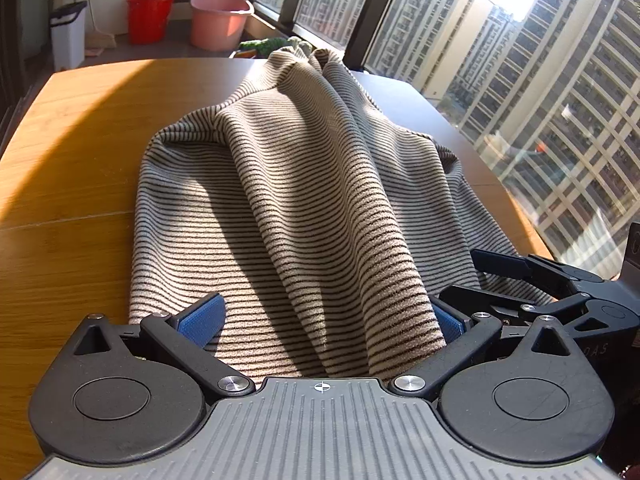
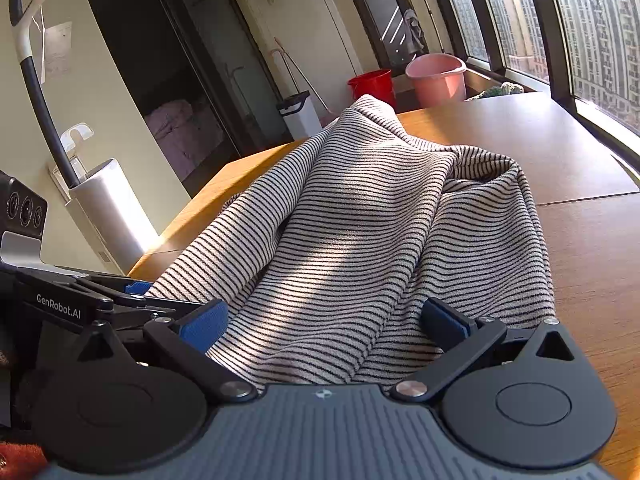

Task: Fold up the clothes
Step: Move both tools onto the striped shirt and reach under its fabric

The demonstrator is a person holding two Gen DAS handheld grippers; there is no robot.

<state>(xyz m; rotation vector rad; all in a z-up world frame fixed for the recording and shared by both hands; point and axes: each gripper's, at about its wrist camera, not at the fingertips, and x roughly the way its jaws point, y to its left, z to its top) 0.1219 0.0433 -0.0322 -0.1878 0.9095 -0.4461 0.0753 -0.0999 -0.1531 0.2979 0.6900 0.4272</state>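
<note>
Both hand-held grippers, left (image 1: pixel 326 318) and right (image 2: pixel 326 320), are sitting side by side, jaws spread around (not clamping) the striped garment (image 1: pixel 304 184) stretching lengthwise ahead across the surface (image 1: pixel 68 184).

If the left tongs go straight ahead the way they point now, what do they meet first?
The striped cloth. It already lies between the open fingers of the left tongs and rises in a fold straight ahead, so they would push into that fold, probably before anything else on the table.
</note>
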